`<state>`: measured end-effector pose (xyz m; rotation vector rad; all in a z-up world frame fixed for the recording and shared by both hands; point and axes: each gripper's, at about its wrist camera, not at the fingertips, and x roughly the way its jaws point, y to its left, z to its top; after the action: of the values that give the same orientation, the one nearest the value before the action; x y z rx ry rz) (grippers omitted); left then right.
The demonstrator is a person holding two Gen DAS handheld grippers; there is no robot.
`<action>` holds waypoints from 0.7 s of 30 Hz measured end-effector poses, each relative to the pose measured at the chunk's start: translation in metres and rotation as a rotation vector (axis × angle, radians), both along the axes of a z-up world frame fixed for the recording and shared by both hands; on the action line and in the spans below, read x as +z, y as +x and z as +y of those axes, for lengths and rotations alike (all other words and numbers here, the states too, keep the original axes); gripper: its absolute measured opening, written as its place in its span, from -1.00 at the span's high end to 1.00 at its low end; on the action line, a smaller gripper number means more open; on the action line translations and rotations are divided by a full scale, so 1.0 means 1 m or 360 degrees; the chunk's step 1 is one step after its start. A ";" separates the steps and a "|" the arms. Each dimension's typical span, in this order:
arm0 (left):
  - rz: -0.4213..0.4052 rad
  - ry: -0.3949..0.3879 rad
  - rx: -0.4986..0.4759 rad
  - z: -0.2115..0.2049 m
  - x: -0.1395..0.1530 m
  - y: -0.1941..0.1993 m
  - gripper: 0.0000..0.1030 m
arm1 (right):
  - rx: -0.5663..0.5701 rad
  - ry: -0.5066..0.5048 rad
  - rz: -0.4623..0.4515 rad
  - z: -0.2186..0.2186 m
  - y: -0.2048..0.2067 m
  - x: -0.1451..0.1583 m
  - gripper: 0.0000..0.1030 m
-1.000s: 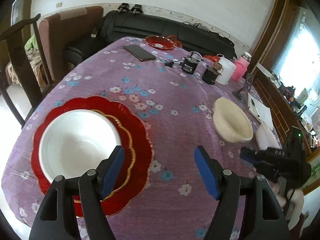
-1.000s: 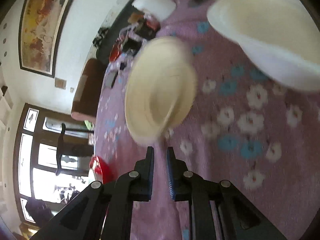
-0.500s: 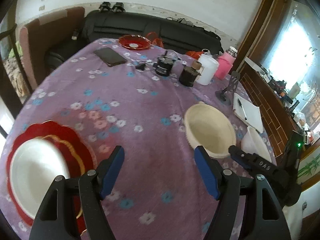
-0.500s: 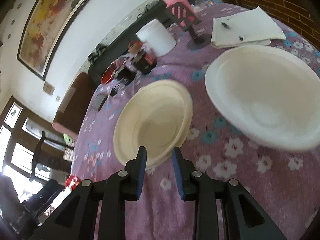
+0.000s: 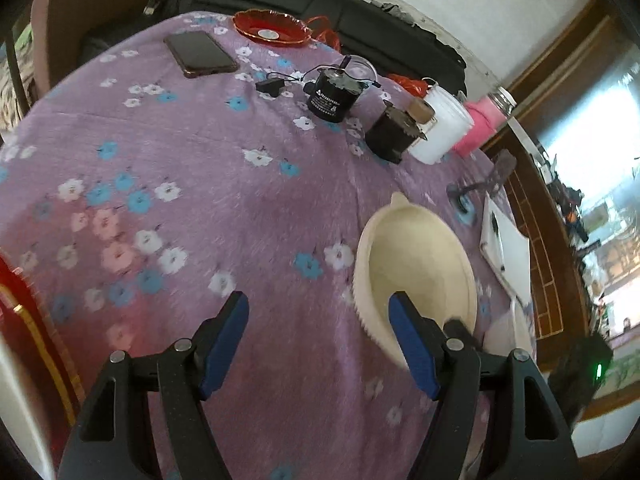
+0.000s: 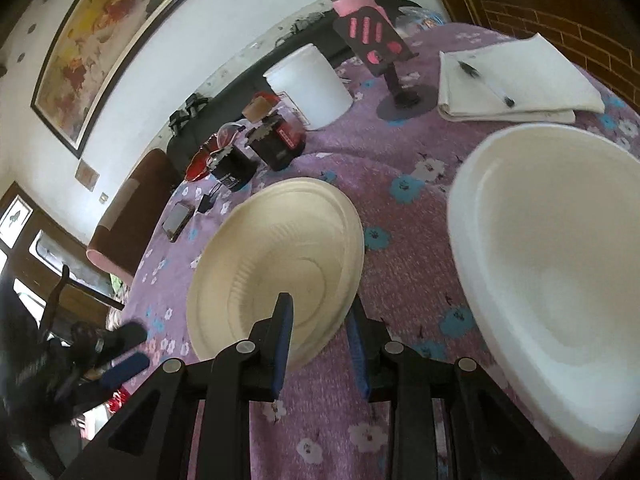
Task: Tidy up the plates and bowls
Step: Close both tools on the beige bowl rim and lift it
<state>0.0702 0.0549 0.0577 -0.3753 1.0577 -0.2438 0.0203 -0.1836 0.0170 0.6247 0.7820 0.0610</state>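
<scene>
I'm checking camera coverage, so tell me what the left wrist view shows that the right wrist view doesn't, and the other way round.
Only the left wrist view: the red plate's edge at the far left, and the red dish seen clearly at the table's far end.

Only the right wrist view: the big white bowl in full and the painting on the wall.

Both: the cream plate, phone, white tub, notepad and purple cloth.

Matt cream bowl [image 6: 280,264] (napped tablecloth [image 5: 240,184])
</scene>
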 end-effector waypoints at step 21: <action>0.0050 0.0183 -0.0170 -0.059 -0.039 0.051 0.17 | 0.0057 -0.0085 0.0005 0.003 0.007 -0.011 0.44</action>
<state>0.1211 -0.0045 0.0184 -0.2200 1.1187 -0.2715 0.0275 -0.1811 0.0062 0.5603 0.7954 0.0716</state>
